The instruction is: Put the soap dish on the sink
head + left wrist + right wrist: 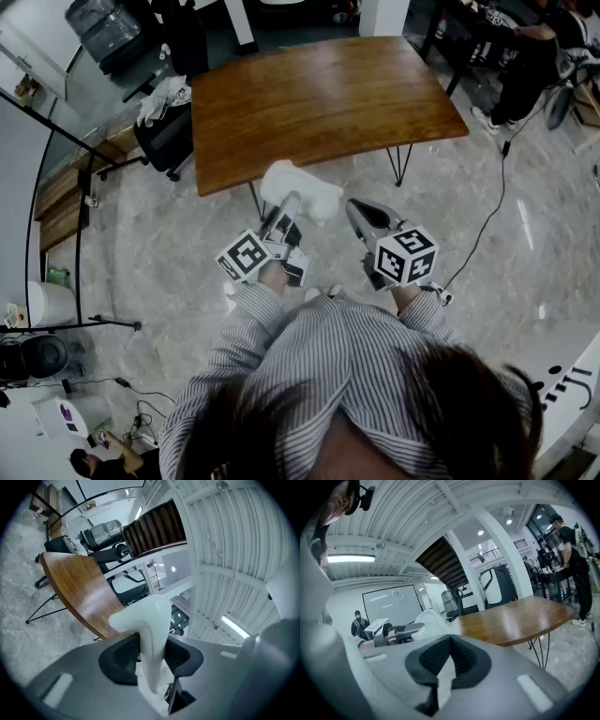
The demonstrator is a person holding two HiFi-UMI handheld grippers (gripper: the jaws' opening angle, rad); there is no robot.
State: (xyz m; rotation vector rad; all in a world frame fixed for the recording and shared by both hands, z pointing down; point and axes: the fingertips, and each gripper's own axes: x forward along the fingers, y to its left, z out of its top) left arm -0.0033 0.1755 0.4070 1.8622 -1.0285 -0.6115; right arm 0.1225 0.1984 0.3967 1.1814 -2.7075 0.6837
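The soap dish is white and curved, and it is held in the air in front of me over the marble floor. My left gripper is shut on it. In the left gripper view the soap dish stands on edge between the two black pads, which press on its sides. My right gripper hangs just right of it, shut with nothing between its pads. The right gripper view shows the soap dish to its left. No sink shows in any view.
A brown wooden table on thin black legs stands just ahead. An office chair draped with cloth is at its left end. A black cable runs over the floor at the right, and a person sits at the far right.
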